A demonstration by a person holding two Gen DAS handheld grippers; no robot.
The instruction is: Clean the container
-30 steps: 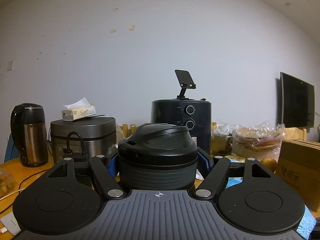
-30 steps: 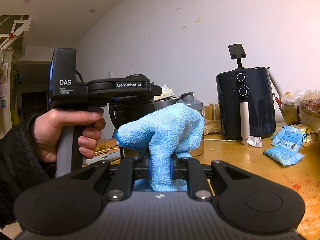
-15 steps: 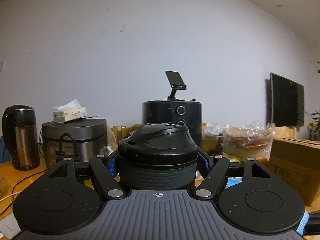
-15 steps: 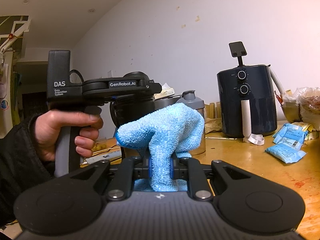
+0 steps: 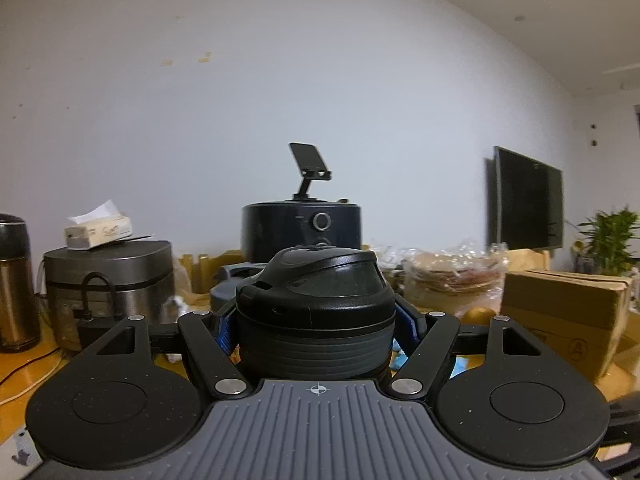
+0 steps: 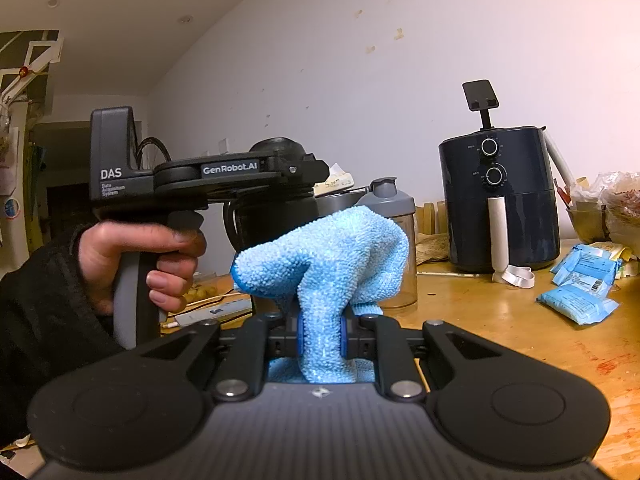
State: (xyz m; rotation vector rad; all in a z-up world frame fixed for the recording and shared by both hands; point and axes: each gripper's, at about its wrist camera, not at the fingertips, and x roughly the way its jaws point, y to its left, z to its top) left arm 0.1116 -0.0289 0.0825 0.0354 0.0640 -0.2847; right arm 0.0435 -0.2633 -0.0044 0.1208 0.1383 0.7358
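My left gripper (image 5: 316, 320) clamps the dark container (image 5: 316, 312) by its ribbed lid, held up level in front of me. Against the earlier views, the kettle has slid nearly out at the left and the TV (image 5: 528, 200) and a plant (image 5: 612, 240) have come in on the right — I have swung the container round, not set it down. My right gripper (image 6: 322, 340) has not budged, its 2 jaws pinching the blue cloth (image 6: 324, 256) upright. Cloth and container sit close but apart — I judge the wiping has yet to begin.
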